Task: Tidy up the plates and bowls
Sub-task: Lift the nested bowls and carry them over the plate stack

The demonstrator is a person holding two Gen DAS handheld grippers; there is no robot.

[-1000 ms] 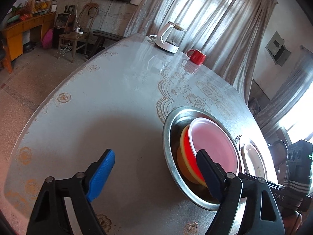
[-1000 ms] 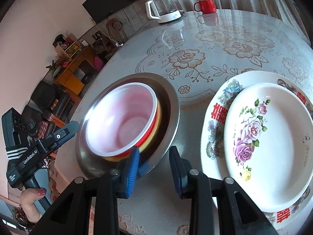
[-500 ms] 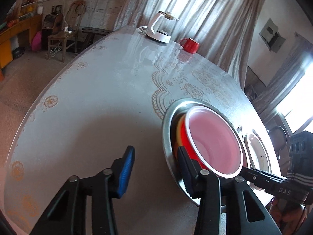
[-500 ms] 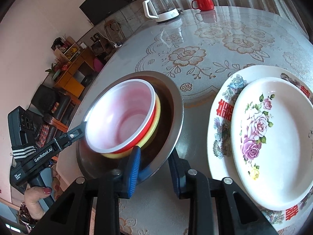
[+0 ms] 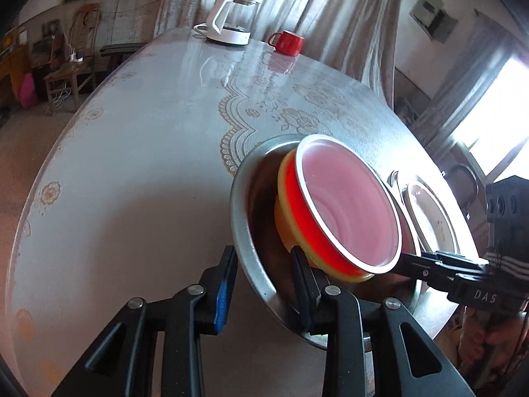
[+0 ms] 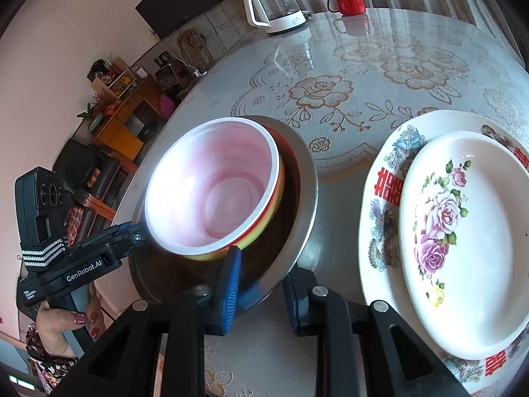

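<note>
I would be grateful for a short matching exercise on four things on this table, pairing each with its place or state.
Things:
1. red mug
2. rose plate
3. steel basin
4. red bowl

Places or states:
A. nested in a yellow bowl
B. rim between both grippers' fingers
C. stacked on a larger plate
D. far edge, beside the kettle

Pairs: 1-D, 2-C, 3-B, 4-A

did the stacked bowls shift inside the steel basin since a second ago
Yes. In the right wrist view the stacked bowls have tipped up and slid toward the left gripper, away from the steel basin rim beside the floral plates.
</note>
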